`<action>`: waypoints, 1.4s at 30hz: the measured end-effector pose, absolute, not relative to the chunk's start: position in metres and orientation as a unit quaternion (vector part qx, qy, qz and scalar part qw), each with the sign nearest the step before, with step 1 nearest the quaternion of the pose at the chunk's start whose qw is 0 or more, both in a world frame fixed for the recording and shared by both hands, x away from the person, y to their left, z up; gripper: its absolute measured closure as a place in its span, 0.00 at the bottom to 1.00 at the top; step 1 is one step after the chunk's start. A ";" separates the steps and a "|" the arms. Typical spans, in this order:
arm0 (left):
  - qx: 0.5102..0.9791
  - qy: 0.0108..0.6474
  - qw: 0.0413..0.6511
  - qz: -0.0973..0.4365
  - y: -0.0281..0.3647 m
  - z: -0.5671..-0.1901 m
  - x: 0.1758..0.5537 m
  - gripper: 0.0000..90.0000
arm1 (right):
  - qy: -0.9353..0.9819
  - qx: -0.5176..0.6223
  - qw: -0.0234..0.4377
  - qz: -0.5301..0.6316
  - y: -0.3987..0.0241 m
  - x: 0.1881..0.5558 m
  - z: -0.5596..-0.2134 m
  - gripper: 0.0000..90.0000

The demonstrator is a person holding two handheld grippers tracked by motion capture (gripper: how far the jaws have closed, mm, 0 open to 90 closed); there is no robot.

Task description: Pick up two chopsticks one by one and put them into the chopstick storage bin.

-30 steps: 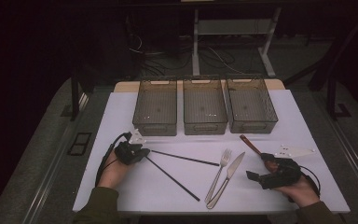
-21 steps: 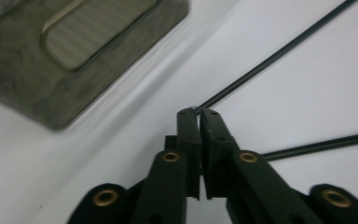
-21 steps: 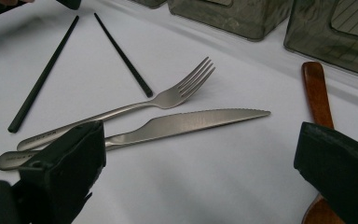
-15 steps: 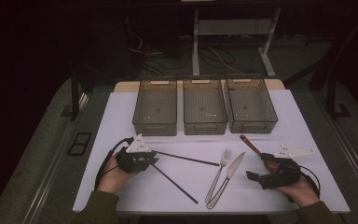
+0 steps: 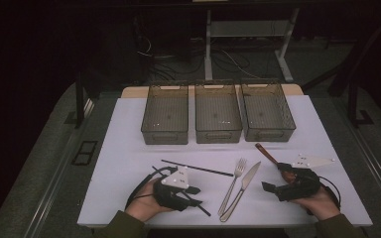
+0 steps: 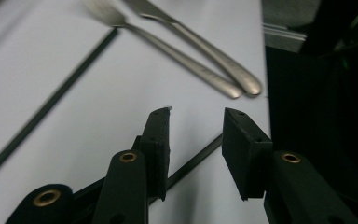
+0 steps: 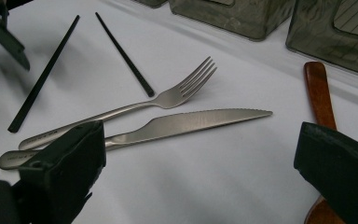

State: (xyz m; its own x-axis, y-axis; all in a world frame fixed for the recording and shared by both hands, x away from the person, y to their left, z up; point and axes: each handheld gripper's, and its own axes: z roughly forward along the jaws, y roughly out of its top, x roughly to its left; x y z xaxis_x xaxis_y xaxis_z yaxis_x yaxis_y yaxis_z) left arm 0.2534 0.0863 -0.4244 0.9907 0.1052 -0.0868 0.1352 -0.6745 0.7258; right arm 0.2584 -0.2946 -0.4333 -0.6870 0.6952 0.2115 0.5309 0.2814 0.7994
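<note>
Left gripper [image 5: 194,197] low over desk [image 5: 129,144], near front edge; jaws part-open after just opening, straddling near black chopstick [image 6: 193,161] without pressing it. Second chopstick [image 5: 197,168] flat just beyond, apart from gripper. Fork [image 5: 233,184] and knife [image 5: 241,189] side by side at centre. Right gripper [image 5: 273,189] wide open, empty; wooden spoon [image 5: 270,156] just beside its far jaw.

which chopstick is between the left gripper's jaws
The near chopstick, which runs under the left gripper; the far chopstick lies apart, nearer the bins.
</note>
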 end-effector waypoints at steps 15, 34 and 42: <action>0.930 0.013 0.365 -0.039 0.060 -0.443 0.247 0.83 | 0.796 0.384 0.090 0.460 -0.295 0.258 -0.433 0.03; 0.928 0.038 0.371 -0.002 0.047 -0.445 0.268 0.90 | 0.796 0.386 0.089 0.458 -0.295 0.259 -0.433 0.03; 0.925 0.055 0.376 0.019 0.038 -0.445 0.277 0.92 | 0.796 0.385 0.089 0.458 -0.295 0.259 -0.433 0.03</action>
